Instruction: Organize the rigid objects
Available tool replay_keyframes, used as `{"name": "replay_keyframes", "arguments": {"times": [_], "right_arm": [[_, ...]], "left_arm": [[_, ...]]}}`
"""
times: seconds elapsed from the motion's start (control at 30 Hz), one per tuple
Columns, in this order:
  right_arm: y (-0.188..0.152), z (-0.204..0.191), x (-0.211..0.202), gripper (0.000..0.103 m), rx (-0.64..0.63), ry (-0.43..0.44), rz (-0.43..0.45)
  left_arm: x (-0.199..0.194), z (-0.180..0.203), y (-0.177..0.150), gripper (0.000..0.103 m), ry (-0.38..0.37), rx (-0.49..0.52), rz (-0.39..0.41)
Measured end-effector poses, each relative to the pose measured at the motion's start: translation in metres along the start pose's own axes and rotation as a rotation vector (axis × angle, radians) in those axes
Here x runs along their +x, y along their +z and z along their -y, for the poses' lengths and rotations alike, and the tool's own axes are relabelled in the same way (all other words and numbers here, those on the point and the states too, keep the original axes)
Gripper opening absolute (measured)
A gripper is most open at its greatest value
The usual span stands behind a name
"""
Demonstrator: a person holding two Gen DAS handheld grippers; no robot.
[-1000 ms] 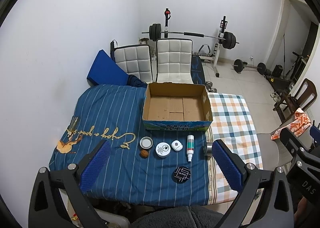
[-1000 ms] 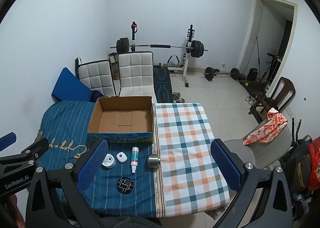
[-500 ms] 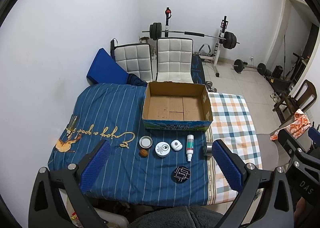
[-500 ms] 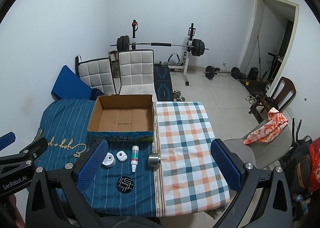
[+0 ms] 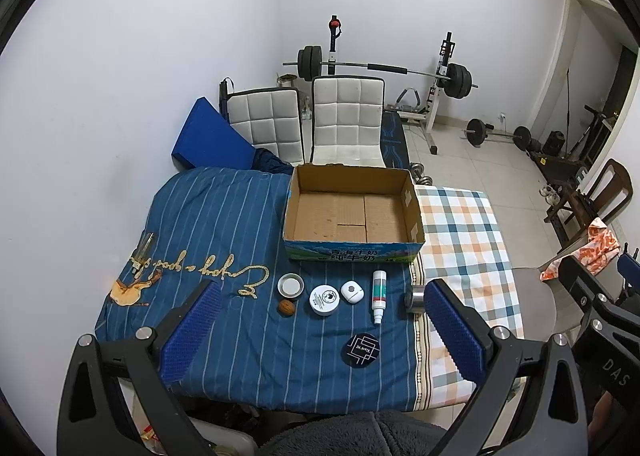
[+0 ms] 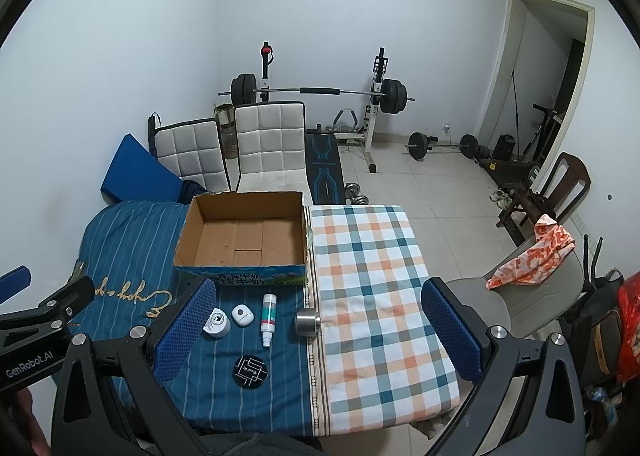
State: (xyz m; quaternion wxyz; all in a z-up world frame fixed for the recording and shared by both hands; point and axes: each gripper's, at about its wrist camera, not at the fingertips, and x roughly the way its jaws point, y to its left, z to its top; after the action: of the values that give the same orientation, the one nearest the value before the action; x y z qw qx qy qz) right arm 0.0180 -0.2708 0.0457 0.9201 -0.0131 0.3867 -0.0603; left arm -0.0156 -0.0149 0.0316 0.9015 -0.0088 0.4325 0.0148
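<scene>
left wrist view is showing the left gripper (image 5: 320,320) hovering high above a table, its two blue-padded fingers (image 5: 192,330) spread wide and holding nothing. right wrist view is showing the right gripper (image 6: 318,330) doing the same, fingers (image 6: 450,330) wide apart and empty.

between the left gripper's fingers, a row of small rigid objects is lying on a blue striped cloth (image 5: 224,224): a shallow round lid (image 5: 291,285) nearest the left finger, a walnut (image 5: 287,307) just below it, a white round tin (image 5: 324,299), a small white puck (image 5: 352,291), a slim spray bottle (image 5: 379,296) lying on its side, and a metal cylinder (image 5: 415,298) touching the view of the right finger's tip. a black round coaster (image 5: 361,349) is sitting closer to the fingers' base.

beyond the fingertips, an open cardboard box (image 5: 354,254) is standing with nothing inside; only its bare floor is showing. every object is waiting outside it, so the sorting appears not yet started.

to do the first pick well, the person is likely needing to lower one gripper straight down over a single item, keeping the fingers on either side without nudging its neighbours, since the row is packed closely. the spray bottle and metal cylinder may roll, so closing across their narrow width seems safest. a checked cloth (image 6: 372,268) is covering the table's right half, bare of objects.
</scene>
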Motion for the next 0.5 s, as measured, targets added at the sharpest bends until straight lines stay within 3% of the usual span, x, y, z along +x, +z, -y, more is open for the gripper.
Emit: {"name": "replay_keyframes", "arguments": {"times": [0.5], "right_arm": [[0.0075,0.0017,0.0011,0.103,0.012,0.005,-0.002]], "left_arm": [[-0.0008,-0.0028,0.0028,0.103,0.001,-0.001,0.004]]}}
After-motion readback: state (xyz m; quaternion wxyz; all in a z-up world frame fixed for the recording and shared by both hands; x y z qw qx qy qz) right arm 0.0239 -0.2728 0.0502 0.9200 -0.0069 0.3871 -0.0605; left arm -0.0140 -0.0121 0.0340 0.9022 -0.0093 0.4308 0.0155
